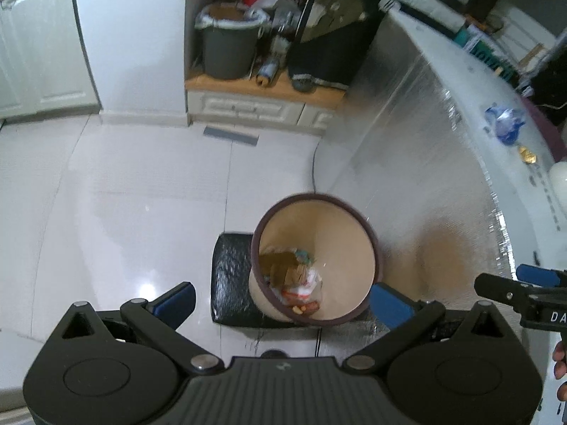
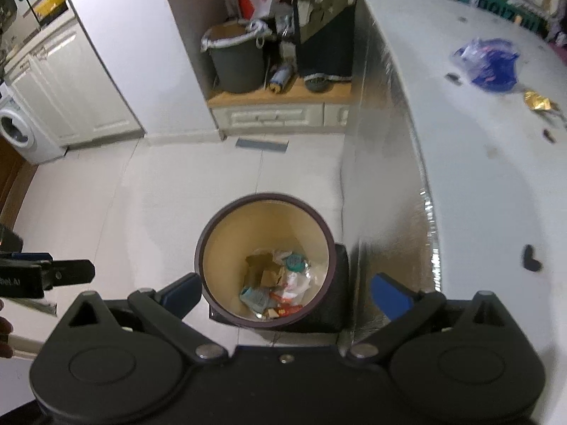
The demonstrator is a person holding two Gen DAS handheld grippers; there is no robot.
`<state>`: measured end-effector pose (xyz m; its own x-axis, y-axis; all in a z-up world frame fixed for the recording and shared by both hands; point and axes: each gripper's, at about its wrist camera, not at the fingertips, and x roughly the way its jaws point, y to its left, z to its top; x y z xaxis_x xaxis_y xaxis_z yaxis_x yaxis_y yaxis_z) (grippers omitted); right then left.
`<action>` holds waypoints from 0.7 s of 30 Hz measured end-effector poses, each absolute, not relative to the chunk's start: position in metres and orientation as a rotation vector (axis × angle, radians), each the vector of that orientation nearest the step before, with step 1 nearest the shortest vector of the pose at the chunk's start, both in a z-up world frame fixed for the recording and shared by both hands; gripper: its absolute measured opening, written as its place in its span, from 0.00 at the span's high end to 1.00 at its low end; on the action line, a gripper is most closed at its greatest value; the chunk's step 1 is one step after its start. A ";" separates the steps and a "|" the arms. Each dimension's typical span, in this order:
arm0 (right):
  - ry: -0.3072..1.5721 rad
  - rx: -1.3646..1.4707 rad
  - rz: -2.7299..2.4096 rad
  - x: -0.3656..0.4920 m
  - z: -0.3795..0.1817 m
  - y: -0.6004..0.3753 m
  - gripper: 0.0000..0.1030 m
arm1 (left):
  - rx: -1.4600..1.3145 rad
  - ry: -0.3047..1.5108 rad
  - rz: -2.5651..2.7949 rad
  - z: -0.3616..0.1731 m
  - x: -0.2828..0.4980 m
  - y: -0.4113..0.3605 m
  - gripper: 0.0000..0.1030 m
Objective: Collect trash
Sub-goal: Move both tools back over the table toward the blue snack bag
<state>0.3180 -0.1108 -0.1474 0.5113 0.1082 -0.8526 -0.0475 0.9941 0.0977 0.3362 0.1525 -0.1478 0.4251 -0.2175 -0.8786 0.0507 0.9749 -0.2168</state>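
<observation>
A: How many tools are seen, and how are they set?

B: Two. The left tool (image 1: 283,301) and the right tool (image 2: 285,295) are each spread wide above the floor, with nothing held between the blue pads.

A: Where is the trash?

B: One round beige bin (image 2: 230,233) with a dark rim is seen on the floor, left of the table (image 2: 478,177), on a black mat (image 1: 230,276). Mixed wrappers and cardboard (image 2: 273,283) lie at its bottom. On the table, far right, one blue plastic bag (image 2: 490,62) and one gold wrapper (image 2: 537,101) are seen, with a few small dark scraps nearby.
</observation>
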 end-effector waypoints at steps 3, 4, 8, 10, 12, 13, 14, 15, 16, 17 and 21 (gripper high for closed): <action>0.973 0.063 0.056 0.304 -0.127 -0.114 0.00 | -0.156 1.073 -0.197 -0.130 0.330 0.153 0.00; 0.956 0.064 0.047 0.300 -0.121 -0.115 0.00 | -0.151 1.056 -0.207 -0.124 0.328 0.153 0.00; 0.879 0.079 0.004 0.282 -0.095 -0.123 0.00 | -0.131 0.997 -0.248 -0.102 0.321 0.146 0.00; 0.849 0.087 -0.009 0.275 -0.084 -0.128 0.00 | -0.124 0.975 -0.269 -0.093 0.317 0.142 0.00; 0.814 0.090 -0.028 0.266 -0.072 -0.133 0.00 | -0.116 0.952 -0.294 -0.085 0.316 0.134 0.00; 0.802 0.093 -0.035 0.263 -0.069 -0.136 0.00 | -0.111 0.939 -0.307 -0.081 0.316 0.131 0.00; 0.786 0.096 -0.043 0.260 -0.064 -0.139 0.00 | -0.105 0.925 -0.322 -0.076 0.316 0.125 0.00; 0.772 0.099 -0.050 0.257 -0.060 -0.143 0.00 | -0.100 0.913 -0.334 -0.071 0.317 0.120 0.00; 0.755 0.103 -0.060 0.254 -0.054 -0.147 0.00 | -0.095 0.899 -0.348 -0.066 0.318 0.114 0.00; 0.741 0.109 -0.069 0.251 -0.050 -0.152 0.00 | -0.092 0.886 -0.361 -0.062 0.318 0.108 0.00; 0.689 0.131 -0.104 0.245 -0.037 -0.173 0.00 | -0.075 0.832 -0.427 -0.043 0.328 0.076 0.00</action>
